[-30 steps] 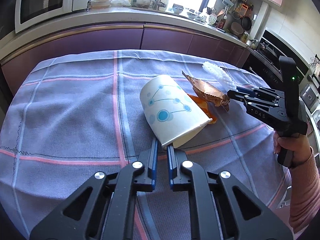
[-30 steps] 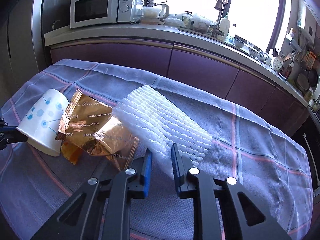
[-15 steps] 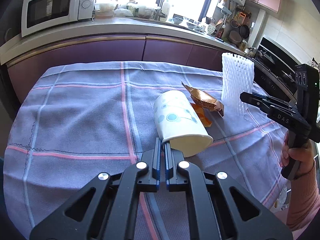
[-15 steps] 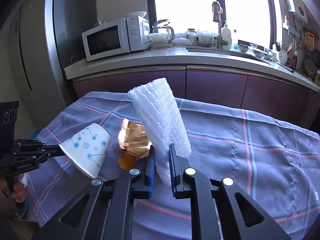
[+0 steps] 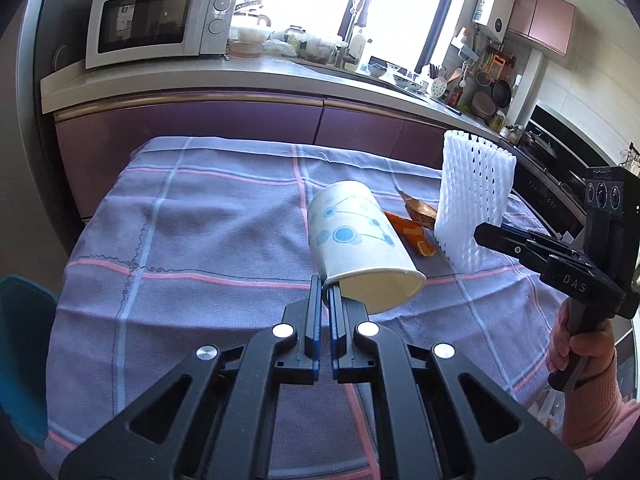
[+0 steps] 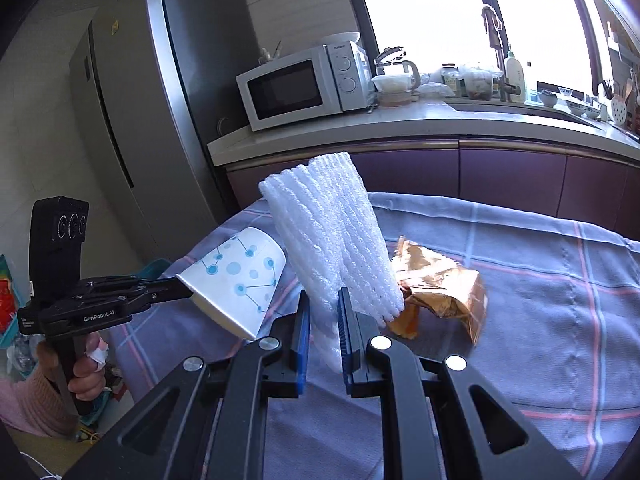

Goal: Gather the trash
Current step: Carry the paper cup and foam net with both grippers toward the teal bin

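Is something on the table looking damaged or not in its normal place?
Yes. A crumpled golden snack wrapper lies on the checked tablecloth, torn open. The paper cup hangs tilted, pinched at its rim by the left gripper.

Tabletop (image 5: 208,240): covered by a lilac checked cloth (image 6: 560,320) with pink and pale blue stripes, hanging over the edges.
Wrappers: a crumpled gold snack wrapper (image 6: 440,284) lies on the cloth, an orange one (image 5: 412,232) just beside it.
Rest of cloth: bare.
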A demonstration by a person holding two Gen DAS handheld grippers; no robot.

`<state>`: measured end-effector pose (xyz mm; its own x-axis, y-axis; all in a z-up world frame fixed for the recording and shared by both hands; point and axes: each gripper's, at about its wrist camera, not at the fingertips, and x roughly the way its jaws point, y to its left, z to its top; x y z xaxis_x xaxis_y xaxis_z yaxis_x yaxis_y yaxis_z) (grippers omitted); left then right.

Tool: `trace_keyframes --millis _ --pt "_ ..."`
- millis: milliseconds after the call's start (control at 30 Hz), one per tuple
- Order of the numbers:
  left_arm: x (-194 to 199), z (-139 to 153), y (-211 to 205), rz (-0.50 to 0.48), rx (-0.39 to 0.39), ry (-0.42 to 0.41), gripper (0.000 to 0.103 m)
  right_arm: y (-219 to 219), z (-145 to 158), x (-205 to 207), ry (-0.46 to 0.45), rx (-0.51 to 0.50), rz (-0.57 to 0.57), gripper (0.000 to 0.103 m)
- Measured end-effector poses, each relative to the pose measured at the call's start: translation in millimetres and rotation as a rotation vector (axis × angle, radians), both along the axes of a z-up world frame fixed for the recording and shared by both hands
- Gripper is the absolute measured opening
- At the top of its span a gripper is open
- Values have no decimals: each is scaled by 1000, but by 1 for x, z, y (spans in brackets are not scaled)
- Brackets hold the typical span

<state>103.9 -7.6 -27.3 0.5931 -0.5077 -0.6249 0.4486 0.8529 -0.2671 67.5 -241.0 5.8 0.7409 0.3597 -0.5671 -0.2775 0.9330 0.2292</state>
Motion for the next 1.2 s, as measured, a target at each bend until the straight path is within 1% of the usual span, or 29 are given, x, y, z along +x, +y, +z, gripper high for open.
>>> trace_keyframes --millis 300,467,900,1200 --pt "-18 3 43 60 -7 -10 4 28 -7 1 15 71 73 12" --pt "-26 3 64 91 -20 -10 4 43 -8 2 24 93 105 12" --pt "-36 7 92 156 -30 -14 4 77 -14 9 52 143 184 12" --pt "-46 7 121 210 -35 -14 4 104 -13 14 62 150 242 12"
